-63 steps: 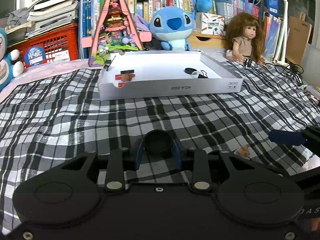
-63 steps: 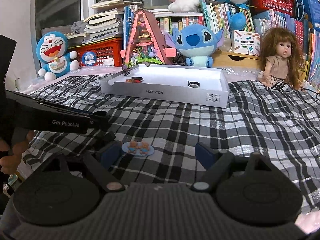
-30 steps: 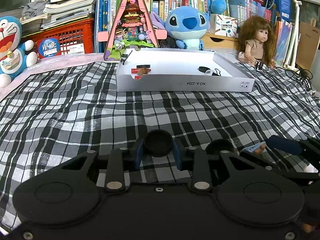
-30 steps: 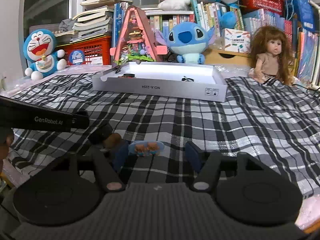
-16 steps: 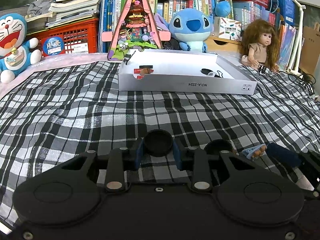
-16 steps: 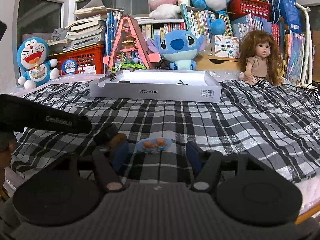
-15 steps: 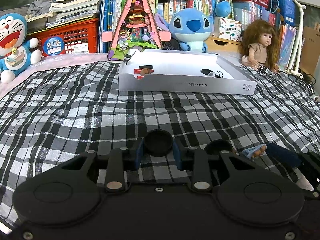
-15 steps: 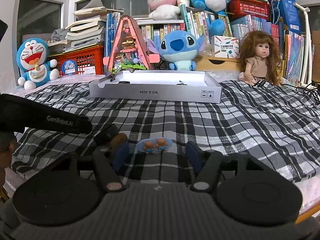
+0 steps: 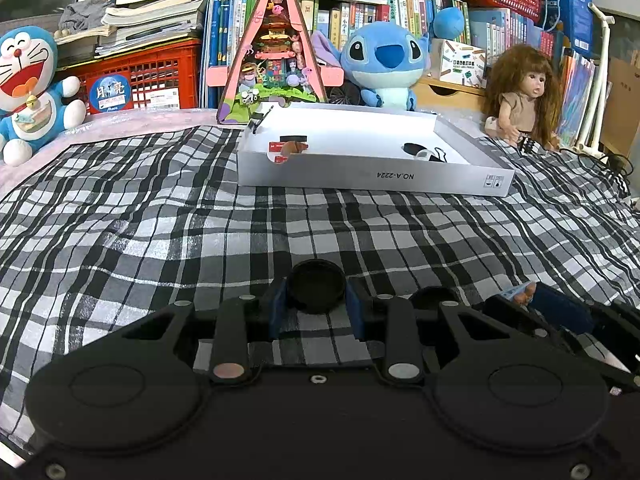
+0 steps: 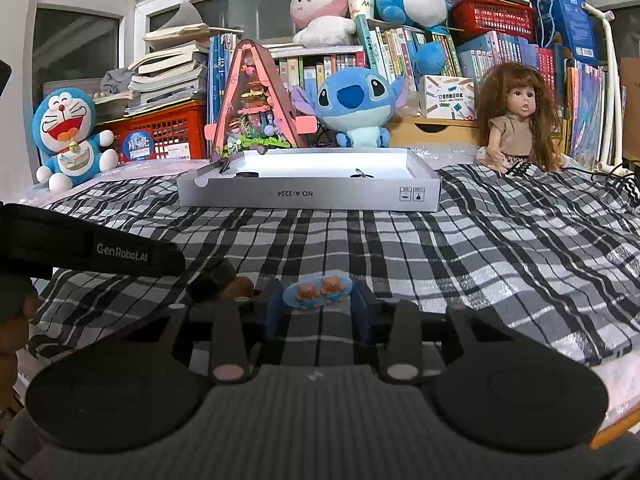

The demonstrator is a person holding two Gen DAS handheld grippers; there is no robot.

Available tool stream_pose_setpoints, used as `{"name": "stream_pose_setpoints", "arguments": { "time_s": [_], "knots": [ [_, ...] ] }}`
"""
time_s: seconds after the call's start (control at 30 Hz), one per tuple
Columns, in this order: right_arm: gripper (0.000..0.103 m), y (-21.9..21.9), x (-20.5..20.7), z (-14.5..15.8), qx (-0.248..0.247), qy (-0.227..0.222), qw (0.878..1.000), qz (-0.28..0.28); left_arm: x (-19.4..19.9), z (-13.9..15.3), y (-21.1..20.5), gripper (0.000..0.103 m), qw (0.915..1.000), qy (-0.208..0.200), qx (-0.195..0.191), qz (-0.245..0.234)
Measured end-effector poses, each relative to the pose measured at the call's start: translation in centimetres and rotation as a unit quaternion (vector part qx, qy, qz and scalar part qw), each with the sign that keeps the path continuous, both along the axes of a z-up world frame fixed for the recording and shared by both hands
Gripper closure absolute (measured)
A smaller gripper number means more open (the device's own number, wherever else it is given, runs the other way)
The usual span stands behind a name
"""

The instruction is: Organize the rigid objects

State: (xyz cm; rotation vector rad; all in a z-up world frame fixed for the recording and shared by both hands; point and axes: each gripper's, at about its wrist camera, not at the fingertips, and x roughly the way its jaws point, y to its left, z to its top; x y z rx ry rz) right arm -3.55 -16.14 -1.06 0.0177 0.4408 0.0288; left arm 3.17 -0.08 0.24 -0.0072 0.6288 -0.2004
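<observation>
My left gripper (image 9: 316, 300) is shut on a round black cap (image 9: 317, 285), low over the checked cloth. My right gripper (image 10: 318, 312) is closing its jaws on a small blue oval clip with two bear figures (image 10: 318, 294); both blue pads touch the clip's ends. In the left wrist view that clip (image 9: 520, 293) peeks out at the lower right beside a right fingertip (image 9: 560, 312). A white shallow box (image 9: 376, 178) (image 10: 308, 196) lies farther back with a few small items in it, among them a black clip (image 9: 424, 150) and red pieces (image 9: 286, 147).
The black-and-white checked cloth (image 10: 480, 248) covers the surface between me and the box. Behind the box stand a pink triangular toy house (image 10: 256, 100), a blue plush (image 10: 352, 104), a doll (image 10: 516, 120), a Doraemon plush (image 10: 66, 136), a red crate and bookshelves. The left gripper's body (image 10: 92, 252) crosses the right view.
The right gripper's jaws have come in from wide apart until the pads meet the bear clip. The left gripper still holds the black cap in the same place.
</observation>
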Motion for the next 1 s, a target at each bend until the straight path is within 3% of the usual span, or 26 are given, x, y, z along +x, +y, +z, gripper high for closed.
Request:
{"name": "stream_pose_setpoints", "arguments": {
  "time_s": [0.53,1.0],
  "knots": [
    [0.06,-1.7,3.8,2.7,0.001,-0.003,1.0,0.002,3.3,3.0,-0.3,0.073,0.9998,-0.019,0.005,0.0],
    [0.06,-3.3,9.5,4.8,0.006,0.009,1.0,0.002,7.7,4.6,-0.1,0.073,0.9996,-0.017,-0.02,0.007]
  ]
}}
